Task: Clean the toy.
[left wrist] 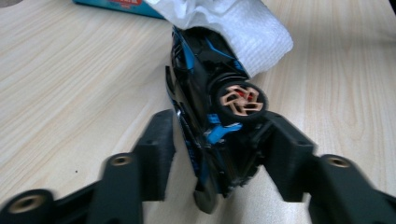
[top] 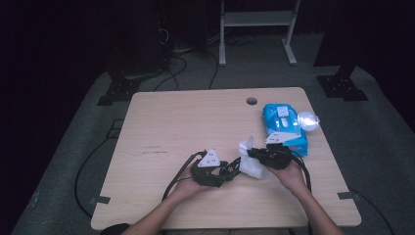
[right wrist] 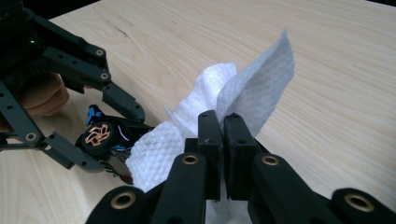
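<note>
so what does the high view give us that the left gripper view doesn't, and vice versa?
High view alone: both hands, the whole table, the entire blue wipe pack beside a clear bulb-like thing, and the right gripper pinching the white wipe. Left gripper view alone: the toy car sits between the left gripper jaws, bronze wheel facing the camera. Both share the car, wipe and wooden tabletop.

high view: above the person's edge, looks forward and down over the whole desk (top: 195,117), far off | left gripper view: low over the desk, close on toy car (left wrist: 219,116) | right gripper view: low, close on wipe (right wrist: 224,102) | shared by all: car, wipe, light wood desktop
</note>
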